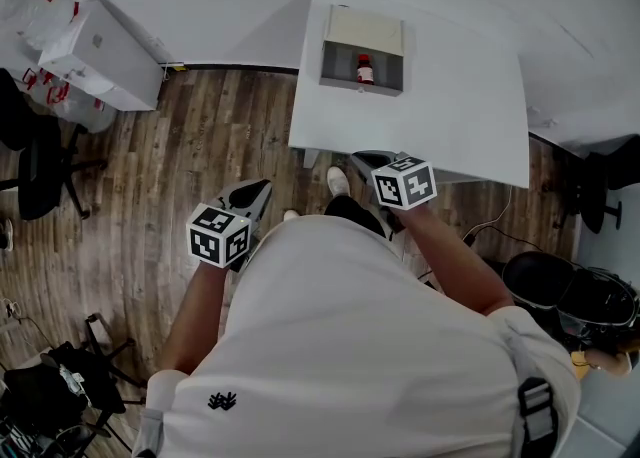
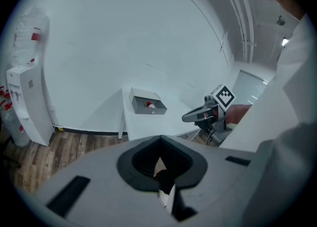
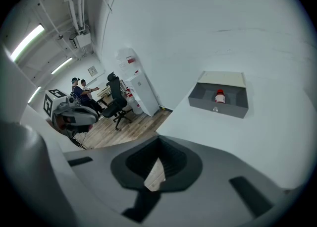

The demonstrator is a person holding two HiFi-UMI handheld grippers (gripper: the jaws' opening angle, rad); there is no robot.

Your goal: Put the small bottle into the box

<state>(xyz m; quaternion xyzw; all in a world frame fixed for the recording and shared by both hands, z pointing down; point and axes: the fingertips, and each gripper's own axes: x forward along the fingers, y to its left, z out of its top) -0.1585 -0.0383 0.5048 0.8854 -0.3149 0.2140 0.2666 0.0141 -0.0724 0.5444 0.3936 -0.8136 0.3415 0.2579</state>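
Note:
A small white bottle with a red cap stands upright inside the grey open box at the far side of the white table. The left gripper view shows the same bottle in the box, and so does the right gripper view, with the bottle in the box. My left gripper is held over the wooden floor, well short of the table, shut and empty. By the table's near edge, my right gripper is also shut with nothing in it. Both are far from the box.
A white cabinet stands against the wall at the left, with a black office chair beside it. Another dark chair stands at the right. Dark bags lie on the floor at the lower left. Two people sit far off.

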